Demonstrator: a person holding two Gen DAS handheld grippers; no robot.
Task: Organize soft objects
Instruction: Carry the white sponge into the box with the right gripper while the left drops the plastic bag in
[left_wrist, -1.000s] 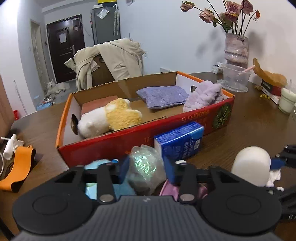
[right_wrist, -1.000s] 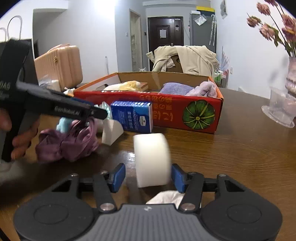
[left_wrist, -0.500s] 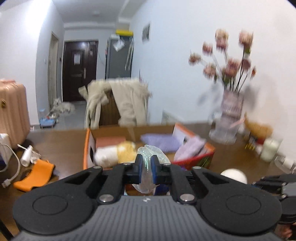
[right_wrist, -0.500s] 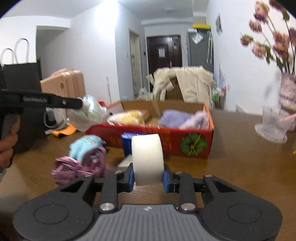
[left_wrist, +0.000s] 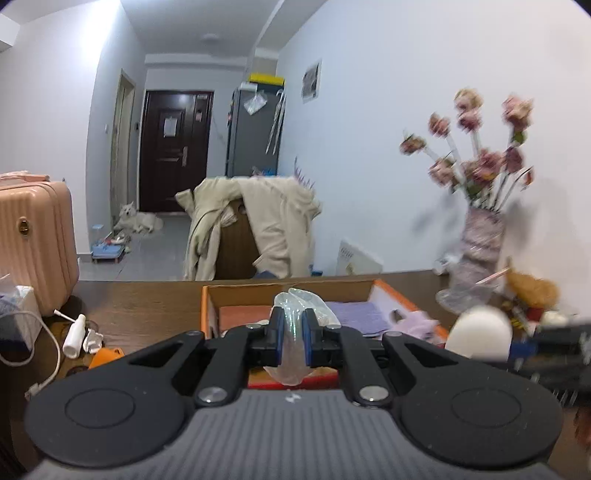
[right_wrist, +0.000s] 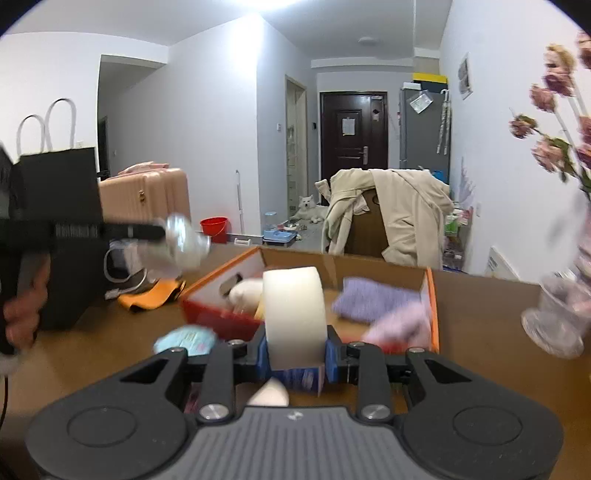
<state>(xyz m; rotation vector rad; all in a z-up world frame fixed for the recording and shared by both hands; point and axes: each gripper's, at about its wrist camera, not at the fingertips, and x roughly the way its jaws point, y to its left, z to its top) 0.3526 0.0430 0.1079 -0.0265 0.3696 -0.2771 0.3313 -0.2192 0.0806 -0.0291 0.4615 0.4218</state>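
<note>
- A crumpled clear plastic bag (left_wrist: 293, 334) is pinched between the blue pads of the left gripper (left_wrist: 293, 338), whose jaws are clamped nearly together on it; the bag bulges above the pads and hangs below them.
- A white foam roll (right_wrist: 294, 316) stands upright between the pads of the right gripper (right_wrist: 294, 356), squeezed at its lower sides and held off the table (right_wrist: 480, 332).
- Just ahead of and below both grippers lies the open cardboard box (right_wrist: 430, 295), red outside with orange rims.
- Inside the box, ahead of the right gripper, are a purple folded cloth (right_wrist: 373, 299), a pale pink fluffy piece (right_wrist: 399, 325) and a white plush (right_wrist: 245, 291).
- Under the right gripper's left side a light blue soft item (right_wrist: 184, 339) lies on the table, blurred.
- In the right wrist view the left gripper reaches in from the left, held by a hand (right_wrist: 22, 310).
- To the right of both grippers stands a vase of dried flowers (left_wrist: 480, 243).
</note>
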